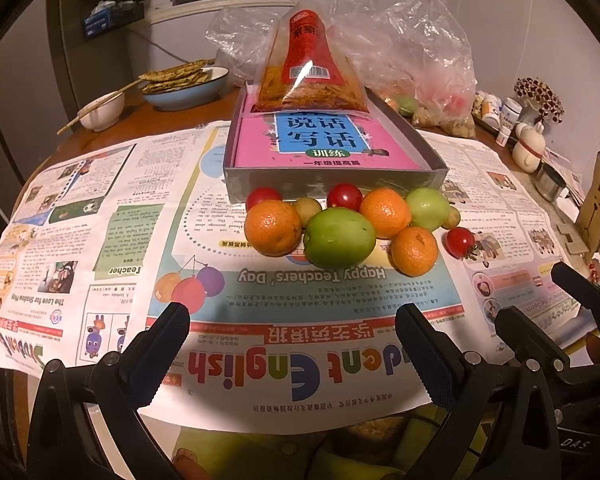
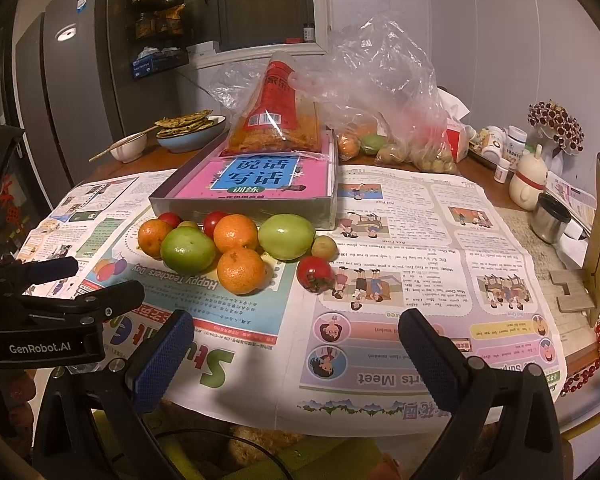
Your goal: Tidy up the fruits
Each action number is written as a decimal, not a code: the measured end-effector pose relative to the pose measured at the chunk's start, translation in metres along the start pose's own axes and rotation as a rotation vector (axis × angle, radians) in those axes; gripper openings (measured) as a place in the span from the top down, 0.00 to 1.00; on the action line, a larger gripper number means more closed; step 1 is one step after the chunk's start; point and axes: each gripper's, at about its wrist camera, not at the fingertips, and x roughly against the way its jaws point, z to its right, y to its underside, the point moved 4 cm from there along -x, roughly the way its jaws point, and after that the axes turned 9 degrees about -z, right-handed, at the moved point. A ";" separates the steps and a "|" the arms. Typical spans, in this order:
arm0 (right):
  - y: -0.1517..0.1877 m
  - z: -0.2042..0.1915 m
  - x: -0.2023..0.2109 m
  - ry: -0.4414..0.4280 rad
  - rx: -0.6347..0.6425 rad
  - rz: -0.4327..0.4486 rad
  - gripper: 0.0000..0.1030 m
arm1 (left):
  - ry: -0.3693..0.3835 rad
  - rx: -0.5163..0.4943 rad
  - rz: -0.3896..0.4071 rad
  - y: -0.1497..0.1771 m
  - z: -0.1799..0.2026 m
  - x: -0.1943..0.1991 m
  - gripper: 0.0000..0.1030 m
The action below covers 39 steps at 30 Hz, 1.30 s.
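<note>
Your left gripper (image 1: 292,320) and right gripper (image 2: 296,326) both hover over the near edge of the table (image 2: 500,196), jaws spread wide and holding nothing. Between them and the fruit lies bare newspaper (image 1: 100,240) — open room across the whole near side, and more out to the left and right edges.

The fruit sits in a tight cluster mid-table: three oranges (image 1: 273,227), two large green fruits (image 1: 339,237), small red tomatoes (image 1: 344,196) and two small greenish ones, most of them touching. One red tomato (image 2: 314,274) lies a little apart on the right side of the cluster.

Just behind the cluster, the grey box (image 1: 332,184) stands with its front wall nearly against the back fruits — little room there. It holds a pink book (image 1: 324,144) and a red snack bag (image 1: 310,68). Toward the far edge sit a clear plastic bag (image 2: 384,92) and a blue bowl (image 1: 184,94).
</note>
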 end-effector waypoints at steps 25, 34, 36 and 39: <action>0.001 0.001 0.000 0.006 -0.001 0.001 0.00 | 0.003 -0.002 0.003 0.000 0.000 0.000 0.01; 0.001 0.000 -0.002 0.009 -0.002 -0.007 0.00 | 0.007 -0.004 -0.003 0.000 0.001 -0.002 0.01; 0.001 0.000 -0.003 0.008 -0.001 -0.009 0.00 | 0.007 -0.004 -0.004 0.000 0.001 -0.003 0.01; 0.001 0.000 -0.004 0.008 -0.001 -0.012 0.00 | 0.008 -0.004 -0.006 0.000 0.000 -0.003 0.01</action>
